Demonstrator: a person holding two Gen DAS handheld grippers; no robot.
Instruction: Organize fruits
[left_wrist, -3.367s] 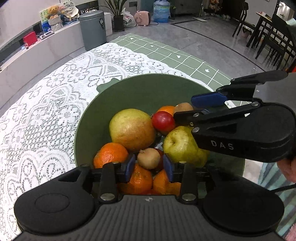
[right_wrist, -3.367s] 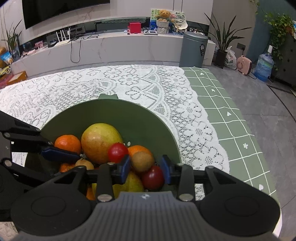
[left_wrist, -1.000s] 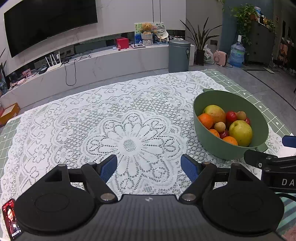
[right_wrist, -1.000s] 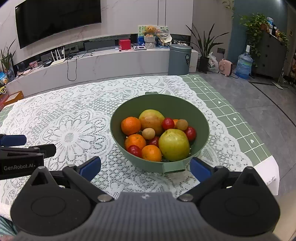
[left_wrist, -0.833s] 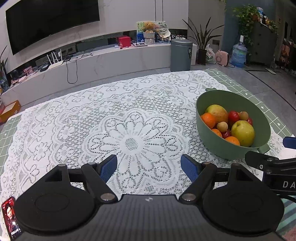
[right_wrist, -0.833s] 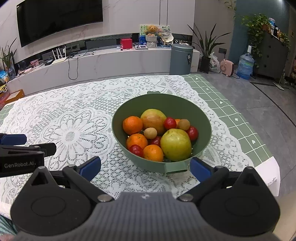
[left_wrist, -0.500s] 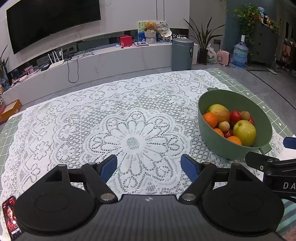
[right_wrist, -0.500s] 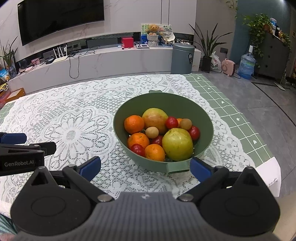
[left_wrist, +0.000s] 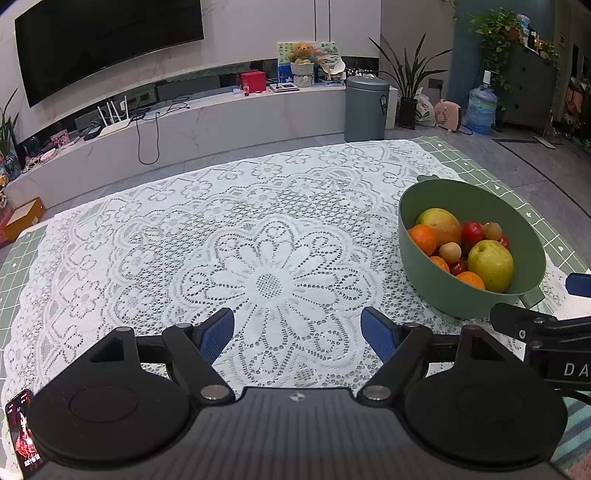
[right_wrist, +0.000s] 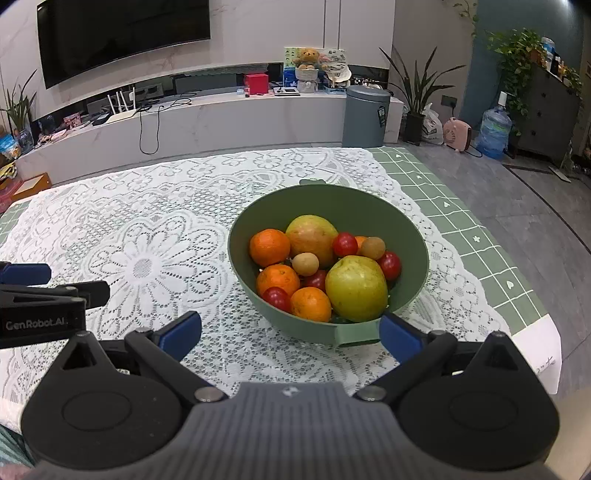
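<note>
A: Both tools, left (left_wrist: 297, 330) and right (right_wrist: 290, 332), were spread wide, gripping nothing.

B: Fruits (right_wrist: 321, 266) sat piled in the bowl (right_wrist: 413, 236) on our worktop (left_wrist: 166, 229). We judged sorting finished; no grasp needed.

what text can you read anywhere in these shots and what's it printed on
"GenRobot.AI" on the side of the left gripper.
"DA", cut off by the frame edge, on the side of the right gripper.
Sticker on the grey bin: too small to read.
Phone screen: text too blurred.
</note>
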